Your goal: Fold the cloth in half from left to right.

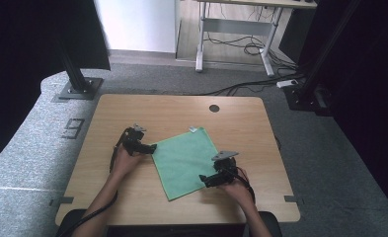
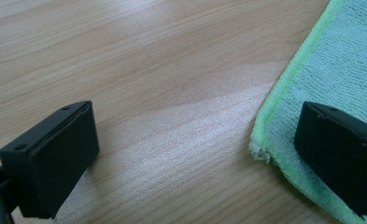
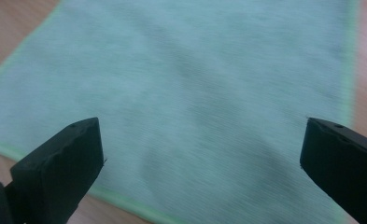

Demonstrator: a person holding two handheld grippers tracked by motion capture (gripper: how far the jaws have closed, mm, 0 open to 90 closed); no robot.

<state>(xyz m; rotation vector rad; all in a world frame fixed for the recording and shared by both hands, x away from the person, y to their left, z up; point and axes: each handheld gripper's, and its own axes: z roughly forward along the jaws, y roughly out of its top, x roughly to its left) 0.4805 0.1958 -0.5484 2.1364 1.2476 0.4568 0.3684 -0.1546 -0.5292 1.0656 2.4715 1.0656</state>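
We see a green cloth [image 1: 185,161] lying flat and unfolded on the wooden table [image 1: 132,111], near the middle, turned at an angle so one corner points toward the person. A small white tag [image 1: 193,130] sits at its far corner.

The left gripper [image 1: 151,147] sits at the cloth's left corner. In the left gripper view its jaws stand wide apart, holding nothing: one jaw is over bare wood, the other over the cloth [image 2: 340,60] just inside the bright green hem [image 2: 284,88], with the frayed corner between them. We cannot tell whether the jaws touch the table.

The right gripper [image 1: 205,179] is at the cloth's near-right edge, pointing across the fabric. In the right gripper view its jaws are also spread wide and empty, with the cloth [image 3: 195,93] stretching away between them and its near hem running beneath the jaws. That view is blurred, so we cannot judge height above the cloth.
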